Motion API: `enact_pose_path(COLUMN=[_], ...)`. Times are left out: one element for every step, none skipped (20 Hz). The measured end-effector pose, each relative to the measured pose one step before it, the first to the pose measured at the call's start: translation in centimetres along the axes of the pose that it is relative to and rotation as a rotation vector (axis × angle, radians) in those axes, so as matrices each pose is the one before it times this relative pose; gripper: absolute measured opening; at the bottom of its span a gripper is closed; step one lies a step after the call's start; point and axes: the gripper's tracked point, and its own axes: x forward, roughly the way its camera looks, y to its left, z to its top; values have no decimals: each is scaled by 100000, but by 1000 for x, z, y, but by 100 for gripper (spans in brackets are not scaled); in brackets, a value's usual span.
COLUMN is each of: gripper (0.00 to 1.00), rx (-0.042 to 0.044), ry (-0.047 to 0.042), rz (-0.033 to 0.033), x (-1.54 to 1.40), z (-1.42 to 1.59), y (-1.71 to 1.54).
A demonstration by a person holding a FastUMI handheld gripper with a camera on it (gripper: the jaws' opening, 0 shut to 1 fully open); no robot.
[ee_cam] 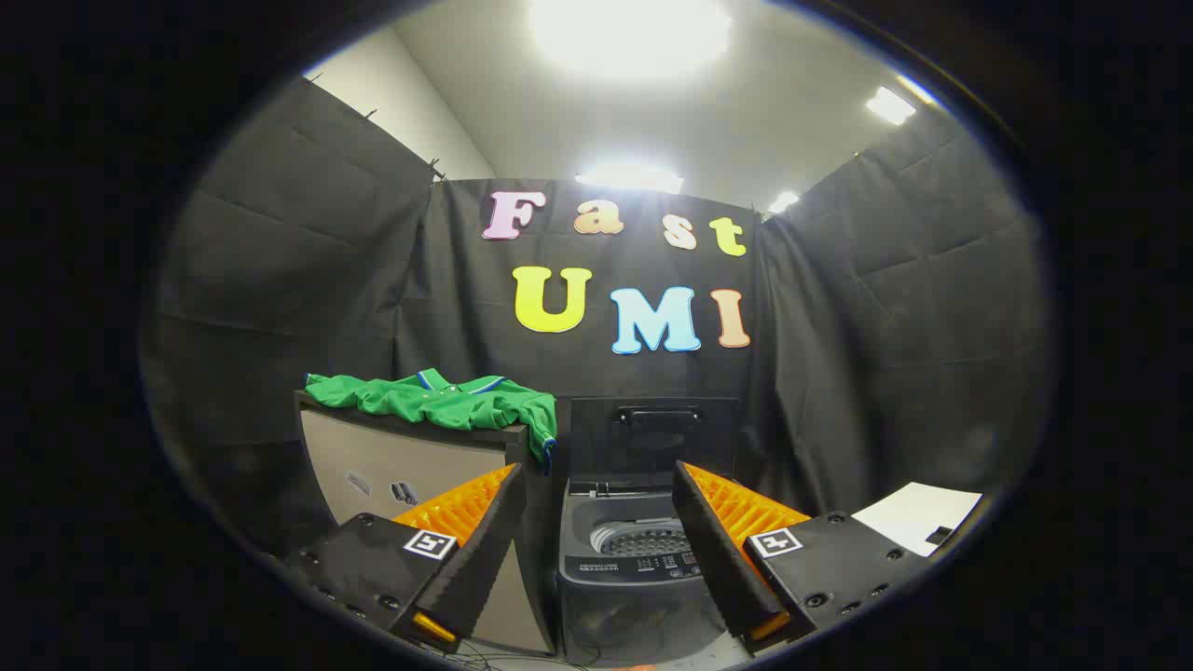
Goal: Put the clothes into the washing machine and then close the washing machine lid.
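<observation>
The gripper (601,485) is hovering with its jaws spread wide and nothing lying between them. Its two fingers are pointing toward the far wall of the booth, well short of everything ahead.

Beyond the fingers, and showing in the gap between them, the washing machine (634,568) is standing on the floor against the black cloth wall. Its lid (652,438) is standing upright at the back edge of the machine, leaving the top open. The drum (643,539) is showing through the opening, with its perforated metal wall catching the light. A control strip is running along the front edge of the machine's top; its markings are too small to make out.

Just beside the machine, on its left, a cabinet (401,466) with a dark top and a pale front is standing. A green shirt (438,399) is lying crumpled across the cabinet's top, spreading from the left corner to the right edge. One sleeve is hanging over the right edge, dangling next to the raised lid. The shirt is sitting well apart from the fingers and outside the drum.

To the right of the machine, near the right finger, a white sheet (918,517) is lying flat, with a small dark object at its near corner.
</observation>
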Motion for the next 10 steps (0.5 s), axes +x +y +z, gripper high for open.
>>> enact_pose_path(gripper=[98, 98, 98, 98, 98, 98, 98, 98, 98, 98], rx=[47, -37, -225, 27, 335, -42, -215, 102, 210, -25], ry=[16, -4, 14, -61, 84, -58, -2, -271, -33, -82], rz=[33, 60, 187, 131, 822, 520, 142, 298, 242, 398], x=[19, 61, 111, 151, 53, -20, 8, -18, -43, 7], z=[37, 93, 115, 52, 61, 31, 86, 57, 114, -84], y=[77, 82, 26, -48, 187, 229, 45, 32, 72, 132])
